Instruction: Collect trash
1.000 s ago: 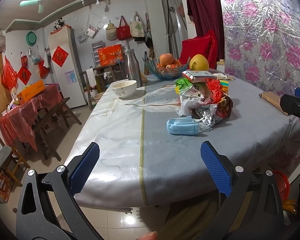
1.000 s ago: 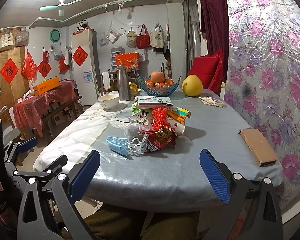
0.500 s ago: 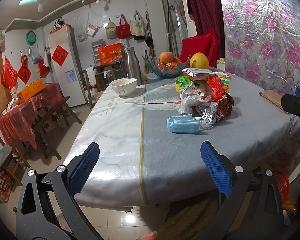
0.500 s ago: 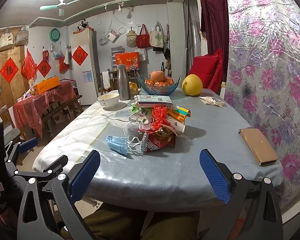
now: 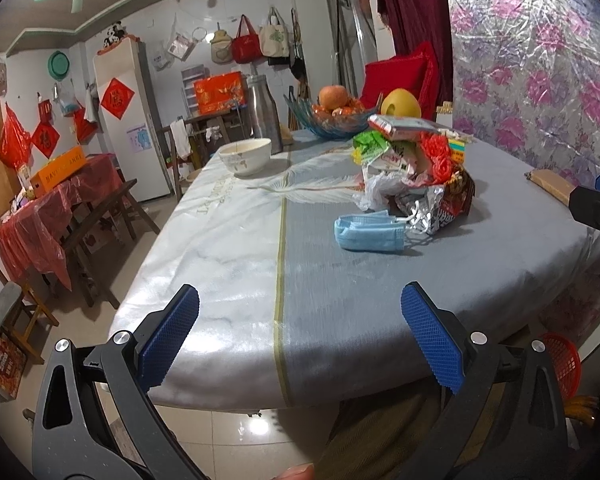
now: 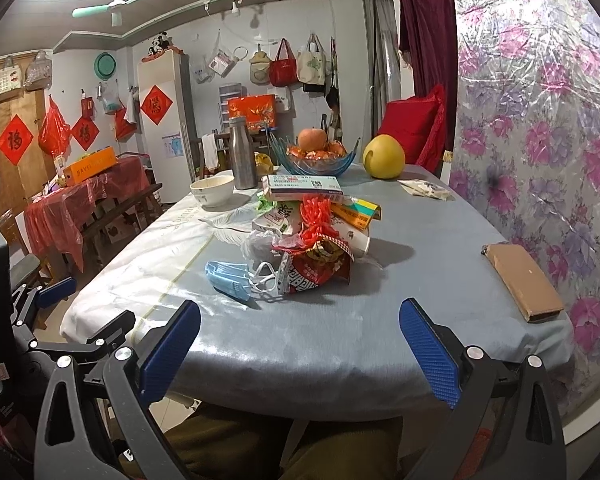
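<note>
A pile of trash (image 5: 416, 172) sits mid-table: snack wrappers, small boxes, red plastic and a white bag. It also shows in the right wrist view (image 6: 312, 240). A blue face mask (image 5: 368, 234) lies at its near left edge, also in the right wrist view (image 6: 230, 280). My left gripper (image 5: 300, 328) is open and empty over the table's near edge, well short of the mask. My right gripper (image 6: 300, 340) is open and empty at the near edge, short of the pile.
The table (image 6: 400, 320) has a grey and white cloth. A white bowl (image 5: 246, 156), a steel flask (image 5: 266, 114), a glass fruit bowl (image 6: 316, 158) and a pomelo (image 6: 383, 157) stand at the back. A brown flat box (image 6: 520, 282) lies at right. A red basket (image 5: 560, 364) sits on the floor.
The left gripper has edged slightly forward toward the table. The right gripper has barely moved. Both stay open.
</note>
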Demonstrator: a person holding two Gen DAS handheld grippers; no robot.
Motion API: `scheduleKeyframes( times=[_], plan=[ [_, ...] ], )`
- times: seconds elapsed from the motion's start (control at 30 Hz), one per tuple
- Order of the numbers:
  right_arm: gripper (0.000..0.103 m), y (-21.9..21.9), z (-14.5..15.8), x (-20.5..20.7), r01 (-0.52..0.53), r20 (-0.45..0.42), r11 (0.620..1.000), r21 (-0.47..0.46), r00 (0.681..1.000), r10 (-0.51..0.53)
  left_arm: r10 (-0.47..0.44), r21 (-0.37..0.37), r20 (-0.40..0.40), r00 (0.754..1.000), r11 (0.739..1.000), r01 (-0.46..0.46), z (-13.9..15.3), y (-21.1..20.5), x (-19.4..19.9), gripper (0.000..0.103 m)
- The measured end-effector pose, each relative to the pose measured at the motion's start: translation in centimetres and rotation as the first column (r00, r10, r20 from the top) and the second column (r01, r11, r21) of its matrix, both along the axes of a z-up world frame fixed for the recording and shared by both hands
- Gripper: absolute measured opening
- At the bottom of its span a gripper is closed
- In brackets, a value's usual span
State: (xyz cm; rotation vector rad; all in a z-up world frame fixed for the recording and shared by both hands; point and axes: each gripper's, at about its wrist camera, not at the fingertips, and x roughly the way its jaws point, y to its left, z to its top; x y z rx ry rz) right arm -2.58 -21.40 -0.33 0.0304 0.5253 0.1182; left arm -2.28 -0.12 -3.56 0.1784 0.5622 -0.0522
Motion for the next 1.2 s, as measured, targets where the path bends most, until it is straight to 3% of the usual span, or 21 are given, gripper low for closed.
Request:
scheduleKeyframes(
  times=[0.17, 0.3, 0.47, 0.7, 0.83, 1.03, 1.2],
  plan=[
    [0.097, -0.6, -1.3, 2.0, 0.005, -0.058, 1.000, 0.013, 0.998, -0.004, 0.009, 0.010, -0.045, 0.999, 1.000, -0.009, -1.2, 0.1, 1.7, 0.097],
    [0.097, -1.1, -2.2, 3.7, 0.005, -0.030, 1.000, 0.018, 1.000, -0.004, 0.015, -0.011, -0.114, 0.993, 1.000, -0.016, -2.4, 0.7, 4.0, 0.097],
    [0.097, -2.6, -3.4, 5.8, 0.029, -0.064, 0.998, 0.053, 0.998, -0.026, 0.013, -0.021, -0.179, 0.984, 1.000, -0.016, -3.7, 0.6, 7.0, 0.097],
    [0.097, -5.2, -5.1, 7.4, 0.071, -0.109, 0.980, 0.187, 0.993, -0.052, -0.103, -0.031, -0.221, 0.970, 0.995, 0.099, -3.9, -2.9, 10.7, 0.097],
    [0.097, -6.1, -5.6, 7.7, 0.079, -0.113, 0.979, 0.187, 0.992, -0.059, -0.154, -0.028, -0.242, 0.958, 0.988, 0.152, -4.1, -5.4, 13.4, 0.097],
    [0.097, -6.5, -5.6, 8.0, 0.077, -0.104, 0.984, 0.160, 0.993, -0.061, -0.050, 0.097, -0.266, 0.963, 0.992, 0.078, -4.9, -4.4, 17.7, 0.098],
    [0.097, -5.7, -4.1, 10.2, 0.014, -0.070, 0.986, 0.167, 0.998, -0.002, -0.042, 0.035, -0.320, 0.946, 0.998, 0.056, -5.1, -1.0, 19.6, 0.098]
  ],
)
